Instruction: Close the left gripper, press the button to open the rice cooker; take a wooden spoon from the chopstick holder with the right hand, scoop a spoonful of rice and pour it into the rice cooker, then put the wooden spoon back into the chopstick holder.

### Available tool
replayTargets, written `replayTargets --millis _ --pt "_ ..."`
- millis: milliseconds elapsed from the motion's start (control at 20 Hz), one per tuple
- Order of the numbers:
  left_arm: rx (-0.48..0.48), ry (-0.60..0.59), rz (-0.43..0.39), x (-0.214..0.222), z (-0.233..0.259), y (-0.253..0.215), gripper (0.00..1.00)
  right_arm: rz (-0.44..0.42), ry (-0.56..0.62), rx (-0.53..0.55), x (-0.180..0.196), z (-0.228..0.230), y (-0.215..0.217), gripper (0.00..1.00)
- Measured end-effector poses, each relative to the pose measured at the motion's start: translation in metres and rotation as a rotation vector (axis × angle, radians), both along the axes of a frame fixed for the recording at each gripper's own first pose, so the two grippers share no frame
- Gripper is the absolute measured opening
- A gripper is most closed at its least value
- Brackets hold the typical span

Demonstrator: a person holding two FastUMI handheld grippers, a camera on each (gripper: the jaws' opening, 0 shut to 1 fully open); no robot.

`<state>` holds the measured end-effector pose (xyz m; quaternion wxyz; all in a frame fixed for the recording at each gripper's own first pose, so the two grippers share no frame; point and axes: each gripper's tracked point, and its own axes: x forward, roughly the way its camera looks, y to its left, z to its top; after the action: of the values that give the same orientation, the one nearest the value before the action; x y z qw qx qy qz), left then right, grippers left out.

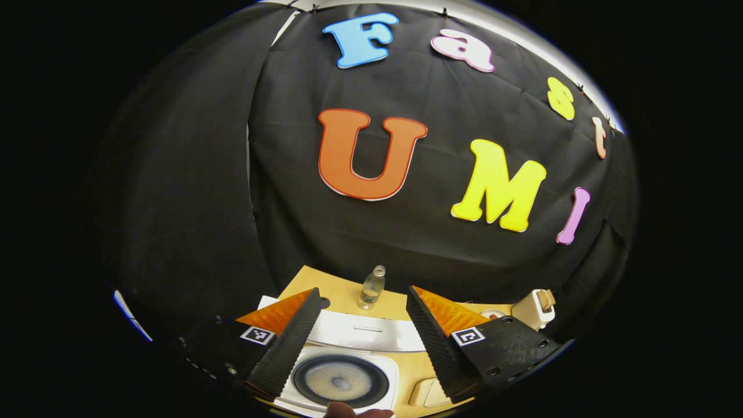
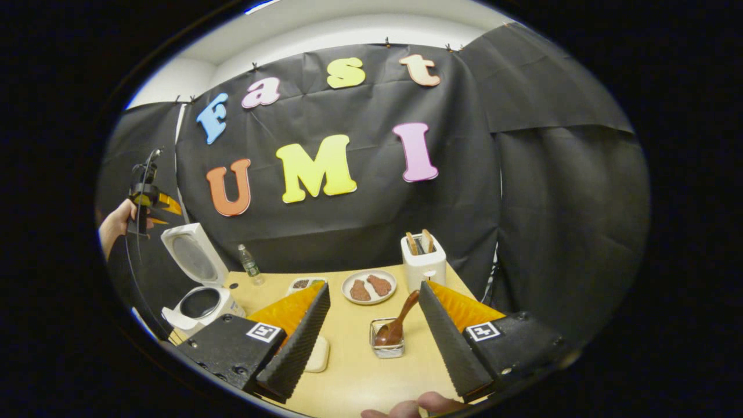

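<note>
The desk [image 2: 360, 366] looks like smooth, matt light wood. The rice cooker [image 2: 197, 284] is glossy white plastic, the wooden spoon [image 2: 396, 326] glossy brown, its holder [image 2: 388, 347] clear and shiny. The bottle [image 1: 372, 287] is clear plastic.

Even indoor light fell softly from above; both views stayed sharp at centre, with strong fisheye bending toward the edges.

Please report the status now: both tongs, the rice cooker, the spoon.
Both tongs open, empty. Rice cooker lid up. Wooden spoon in its holder, nothing blocking it.
</note>
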<state>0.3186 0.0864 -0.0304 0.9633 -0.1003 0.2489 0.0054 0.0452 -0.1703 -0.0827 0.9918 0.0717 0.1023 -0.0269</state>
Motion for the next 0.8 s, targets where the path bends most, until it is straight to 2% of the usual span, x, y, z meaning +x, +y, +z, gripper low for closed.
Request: replayTargets --millis 250,400,600,800 --pt "0.006 0.068 -0.022 0.009 -0.016 -0.002 0.95 -0.036 0.052 0.038 -0.019 -0.021 0.0 1.0" --pt "0.056 0.092 -0.066 0.0 -0.021 -0.008 0.97 -0.044 0.056 0.062 -0.021 -0.023 0.005 0.99" --pt "0.164 0.133 -0.138 -0.026 -0.028 -0.01 0.97 -0.027 0.047 0.059 -0.022 -0.019 0.019 1.0" --pt "0.156 0.144 -0.172 -0.054 -0.027 -0.019 0.97 0.016 0.038 0.052 -0.026 -0.014 0.043 1.0"
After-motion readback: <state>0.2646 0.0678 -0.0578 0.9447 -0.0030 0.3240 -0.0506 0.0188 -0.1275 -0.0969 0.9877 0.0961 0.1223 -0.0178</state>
